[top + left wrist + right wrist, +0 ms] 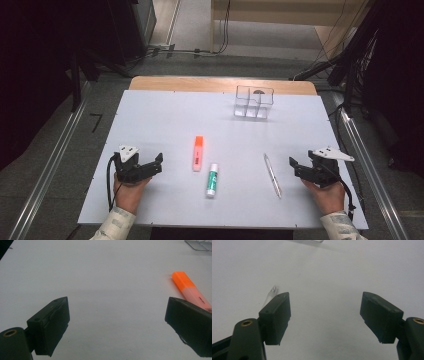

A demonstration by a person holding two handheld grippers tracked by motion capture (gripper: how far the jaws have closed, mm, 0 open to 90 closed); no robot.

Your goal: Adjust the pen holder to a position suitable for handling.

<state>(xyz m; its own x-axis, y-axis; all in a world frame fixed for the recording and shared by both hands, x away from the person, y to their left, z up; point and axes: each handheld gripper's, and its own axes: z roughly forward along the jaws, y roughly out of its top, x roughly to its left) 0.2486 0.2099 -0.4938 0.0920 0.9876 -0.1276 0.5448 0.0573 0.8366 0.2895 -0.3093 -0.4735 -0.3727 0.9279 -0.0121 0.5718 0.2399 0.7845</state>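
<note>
The left gripper (159,163) rests near the tabletop's front-left corner with its jaws spread wide and nothing between them. In the left gripper view, bare white surface lies between the jaws and the orange highlighter (190,290) sits just beyond the right-hand jaw, apart from it. The right gripper (293,167) sits near the front-right corner, likewise gaping and empty. In its own view a clear pen (270,293) pokes out behind one jaw, though the pen is pale against the surface and its outline is hard to follow there.

Out from the grippers, three things lie loose on the tabletop (150,115) toward the front edge: the highlighter (198,153) left of centre, a green-and-white glue stick (212,180) just beside it, and the pen (272,175) nearer the right gripper. A clear compartmented holder (254,102) stands by the far edge, right of centre, and looks empty.

By this layout the work, likely putting the stationery into the holder, has not begun: nothing is gripped or stowed, so all three items remain.
</note>
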